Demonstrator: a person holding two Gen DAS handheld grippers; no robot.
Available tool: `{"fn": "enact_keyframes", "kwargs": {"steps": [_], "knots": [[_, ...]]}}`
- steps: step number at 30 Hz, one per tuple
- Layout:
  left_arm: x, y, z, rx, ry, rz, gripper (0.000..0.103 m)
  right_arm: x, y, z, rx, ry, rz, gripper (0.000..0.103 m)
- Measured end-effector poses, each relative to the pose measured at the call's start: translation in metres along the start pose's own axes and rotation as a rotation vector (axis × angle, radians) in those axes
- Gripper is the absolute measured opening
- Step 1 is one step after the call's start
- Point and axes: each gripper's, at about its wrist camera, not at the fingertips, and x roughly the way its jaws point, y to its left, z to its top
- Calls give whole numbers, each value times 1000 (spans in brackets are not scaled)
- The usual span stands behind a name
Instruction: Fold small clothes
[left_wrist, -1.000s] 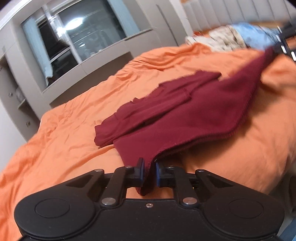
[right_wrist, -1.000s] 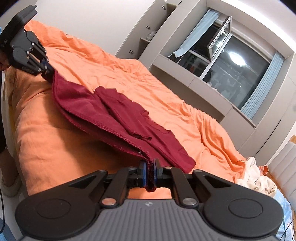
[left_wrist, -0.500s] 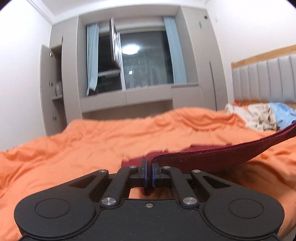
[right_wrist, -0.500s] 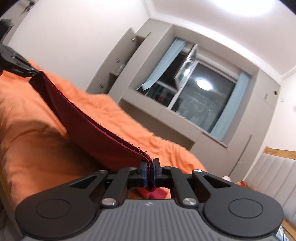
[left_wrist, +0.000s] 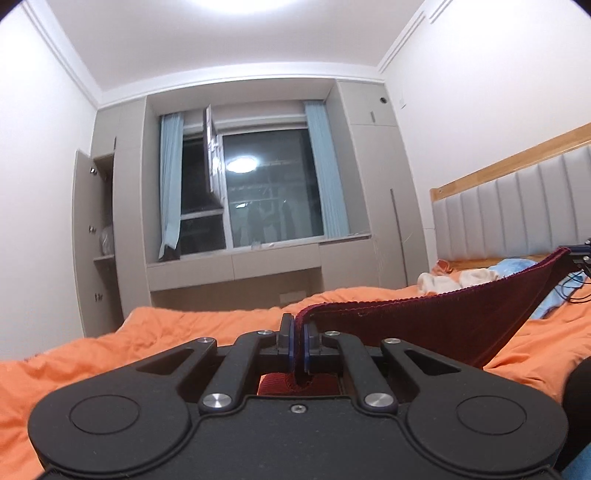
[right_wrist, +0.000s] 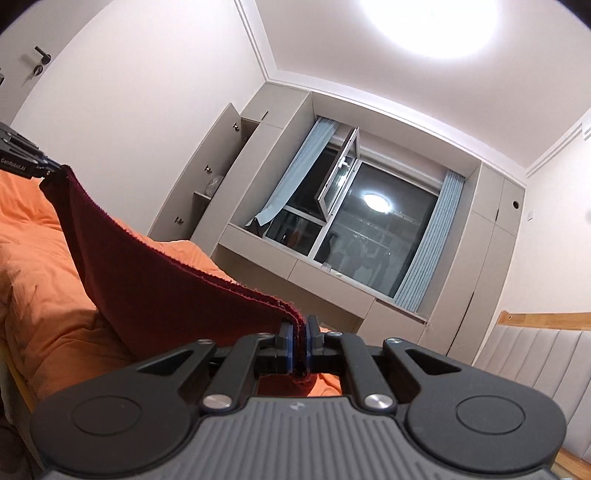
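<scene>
A dark red garment (left_wrist: 443, 325) is stretched in the air between my two grippers, above the orange bedspread (left_wrist: 184, 332). My left gripper (left_wrist: 298, 347) is shut on one end of its edge; the cloth runs right to my right gripper (left_wrist: 578, 254) at the frame's edge. In the right wrist view my right gripper (right_wrist: 300, 343) is shut on the other end of the garment (right_wrist: 155, 295), which runs up left to my left gripper (right_wrist: 22, 162). The garment's lower part hangs out of sight below the grippers.
A pile of white and light blue clothes (left_wrist: 480, 277) lies near the grey padded headboard (left_wrist: 517, 214). A window (left_wrist: 266, 199) with blue curtains and grey cabinets fills the far wall. The bedspread (right_wrist: 37, 277) also shows in the right wrist view.
Both grippers have lifted and tilted upward with the garment, raising it off the bed. The views now show the wall and ceiling instead of the bed surface.
</scene>
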Motion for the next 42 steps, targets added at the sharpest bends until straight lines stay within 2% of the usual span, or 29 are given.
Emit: {"fn": "enact_keyframes", "kwargs": {"steps": [8,13,21,26,35,42], "knots": [[11,3,-3,-28,31,-13,4,31,-2,0,1,-5,-2,7],[37,12,-2,-40,25,9,5,77,-5,-2,0,2,-20,7],[120,20,-2,-5,16,50,5,160,-24,-23,134,23,-61,7],[184,23,-9,10,32,79,5,222,-30,-43,158,83,-57,7],[297,49,-45,-11,195,105,5,328,-14,-98,145,261,15,7],[352,61,-78,-9,330,105,5,371,5,-133,139,384,54,7]]}}
